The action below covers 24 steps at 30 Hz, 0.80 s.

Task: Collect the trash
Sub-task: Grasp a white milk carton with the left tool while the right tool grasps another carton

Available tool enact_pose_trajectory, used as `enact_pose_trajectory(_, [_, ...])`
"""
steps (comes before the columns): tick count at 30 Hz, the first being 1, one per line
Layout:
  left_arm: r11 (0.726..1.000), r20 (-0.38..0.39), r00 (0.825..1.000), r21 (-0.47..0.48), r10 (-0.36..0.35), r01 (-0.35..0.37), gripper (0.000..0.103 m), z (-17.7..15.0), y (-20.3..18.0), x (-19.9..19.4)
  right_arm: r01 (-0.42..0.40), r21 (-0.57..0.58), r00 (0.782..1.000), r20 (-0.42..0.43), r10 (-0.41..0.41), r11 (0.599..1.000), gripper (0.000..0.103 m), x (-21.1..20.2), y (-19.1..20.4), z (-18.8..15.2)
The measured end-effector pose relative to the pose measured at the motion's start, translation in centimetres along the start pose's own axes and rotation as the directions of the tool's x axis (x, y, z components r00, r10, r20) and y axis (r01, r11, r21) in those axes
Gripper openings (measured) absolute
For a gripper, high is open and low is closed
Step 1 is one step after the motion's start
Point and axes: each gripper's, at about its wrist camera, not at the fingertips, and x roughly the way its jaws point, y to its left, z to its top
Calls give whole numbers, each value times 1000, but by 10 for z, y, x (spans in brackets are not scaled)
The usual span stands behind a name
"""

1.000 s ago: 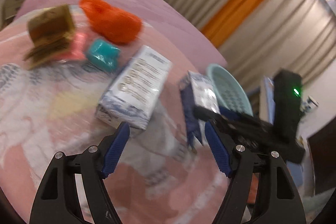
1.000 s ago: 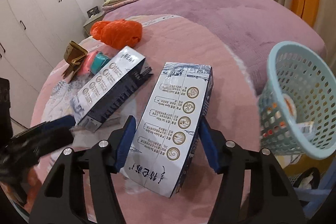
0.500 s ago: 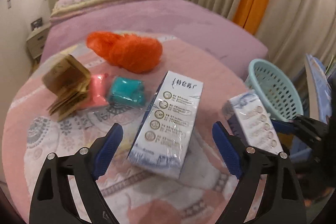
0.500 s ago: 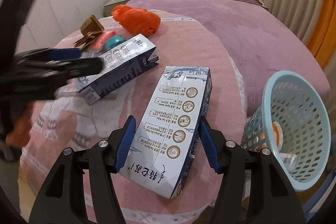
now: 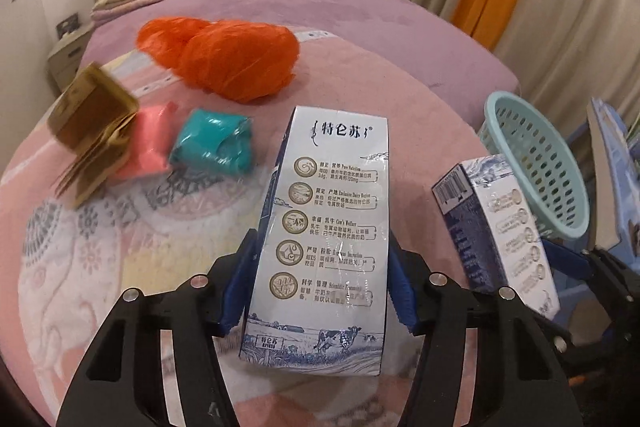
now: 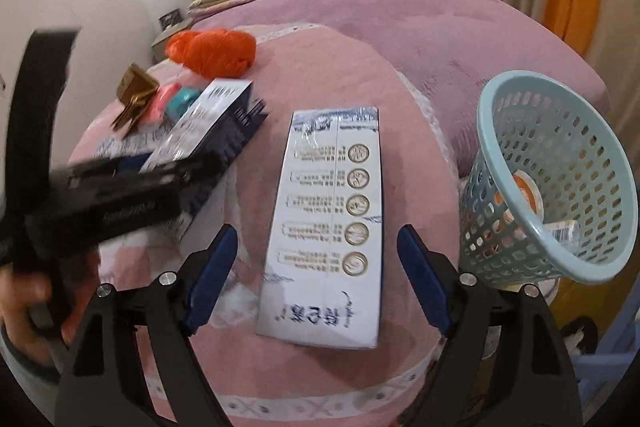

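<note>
Two white-and-blue milk cartons lie on the pink blanket (image 5: 100,267). My left gripper (image 5: 322,259) is closing on the first carton (image 5: 332,227), its blue pads against both long sides. In the right wrist view that gripper (image 6: 120,187) is a dark blur over the same carton (image 6: 216,119). The second carton (image 6: 332,219) lies between the jaws of my right gripper (image 6: 318,255), which are opening with a clear gap on each side. The left wrist view shows this carton (image 5: 500,227) near the bed's edge. A pale blue basket (image 6: 482,115) with some trash inside stands to its right.
Further back on the blanket lie an orange plastic bag (image 5: 232,59), a teal packet (image 5: 212,143), a pink packet (image 5: 150,139) and a brown paper stack (image 5: 88,123). The basket (image 5: 496,103) stands off the bed's right edge. A purple bedspread, pillows and curtains lie beyond.
My left gripper came forward over the first carton and its jaws closed in on the sides. My right gripper's jaws spread apart, letting go of the second carton.
</note>
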Motion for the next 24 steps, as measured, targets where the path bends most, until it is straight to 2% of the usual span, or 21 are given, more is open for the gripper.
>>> enact_pose_trajectory(5, [1000,50,999,-24,3,-2,54,-8,-2,-17,41,17,999,-29,-40,999,75,16,6,2])
enact_pose_trajectory(7, [1000,67,998,-21,5,-4,54,-10,-6,-23,40,20,998,-38,-39,999,62,20,5,2])
enact_pose_trajectory(10, [999,94,995,-27,-18,21,54,-7,-10,-31,39,-28,999,-34,-40,999,52,19,5,3])
enact_pose_trajectory(13, [999,138,989,-17,-44,47,54,0,-18,-41,8,-40,1000,3,-8,999,52,9,1,7])
enact_pose_trajectory(18, [997,206,975,30,-79,75,54,13,-48,-57,12,-26,995,97,-9,1000,51,-19,-20,21])
enact_pose_trajectory(24, [986,257,955,114,-151,125,54,39,-101,-62,34,78,979,198,-49,996,51,-52,-78,43])
